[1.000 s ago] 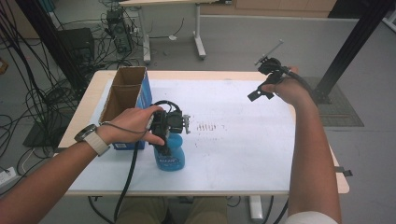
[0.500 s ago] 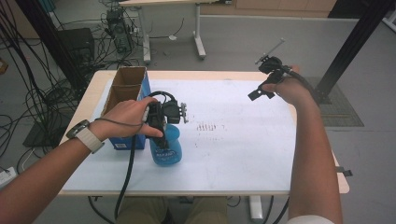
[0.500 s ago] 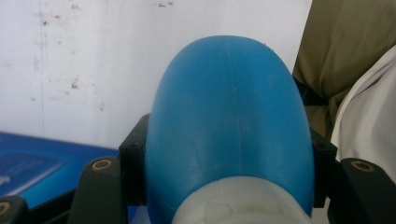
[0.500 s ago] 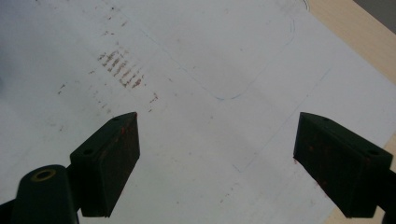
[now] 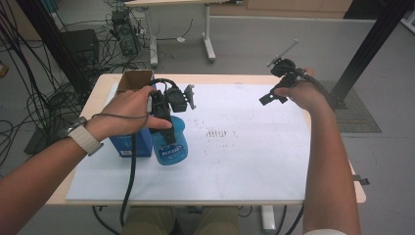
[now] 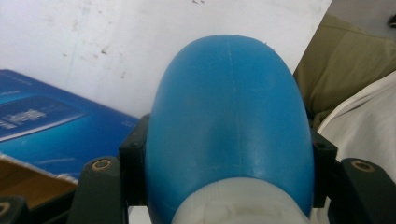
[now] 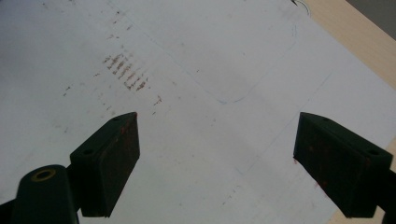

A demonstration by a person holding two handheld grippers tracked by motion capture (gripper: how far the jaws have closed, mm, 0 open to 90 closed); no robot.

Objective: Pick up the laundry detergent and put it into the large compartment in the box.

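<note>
The left claw (image 5: 169, 122) pinches the translucent blue plastic bottle (image 5: 170, 144) beside the blue cardboard box (image 5: 131, 142), near the worktop's (image 5: 254, 161) left edge; the right claw (image 5: 274, 93) hangs spread over the far right corner.

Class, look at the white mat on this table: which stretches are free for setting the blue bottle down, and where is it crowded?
Free: the white mat between the blue bottle and the right claw, around the brown smudges. Crowded: the left edge, where the blue box stands beside the bottle clamped in the left claw.
</note>
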